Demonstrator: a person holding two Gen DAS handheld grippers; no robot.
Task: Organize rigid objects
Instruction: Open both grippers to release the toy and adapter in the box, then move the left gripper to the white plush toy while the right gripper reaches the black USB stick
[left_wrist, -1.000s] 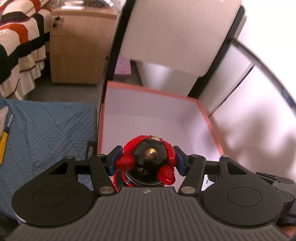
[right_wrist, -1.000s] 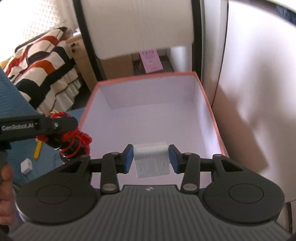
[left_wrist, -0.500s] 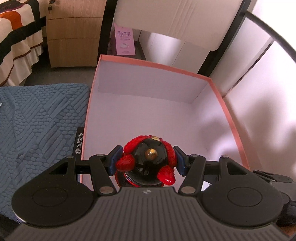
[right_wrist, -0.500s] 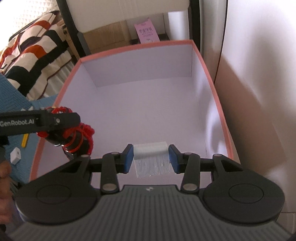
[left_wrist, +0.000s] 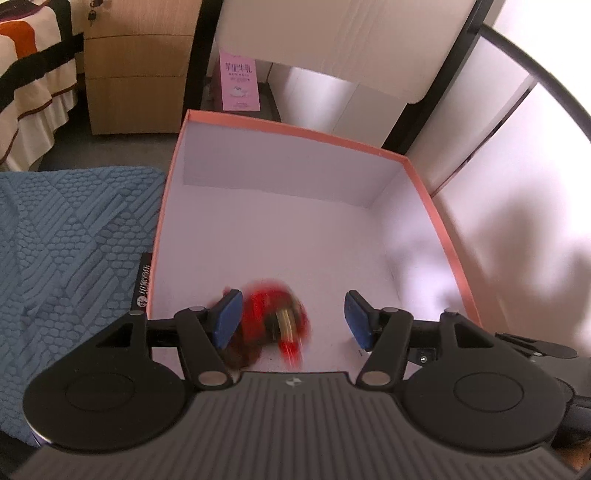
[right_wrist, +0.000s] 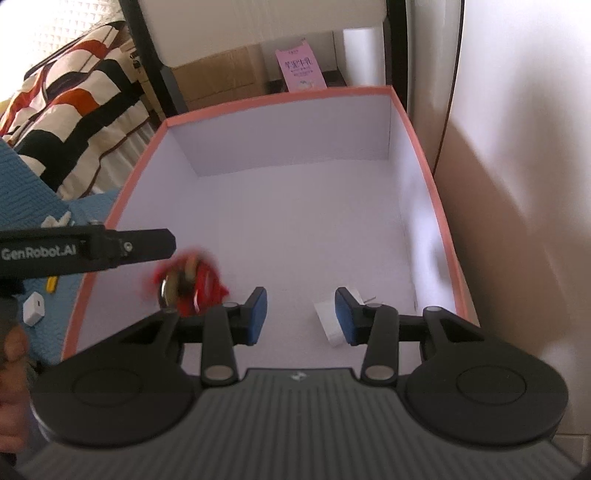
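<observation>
While both tools hang over the pink-rimmed box (left_wrist: 436, 218), we see our left gripper (left_wrist: 291, 319) spread wide, the blurred red ornament (left_wrist: 279, 325) loose between its pads, nearer the left one. Our right gripper (right_wrist: 300, 315) gapes too, with the small white block (right_wrist: 327, 319) lying on the box's white floor by its right pad. Left of the box lies a blue textured mat (left_wrist: 70, 240); beyond stand a wooden cabinet (left_wrist: 136, 70), a striped bedspread (right_wrist: 74, 110) and a pink carton (left_wrist: 239, 83).
</observation>
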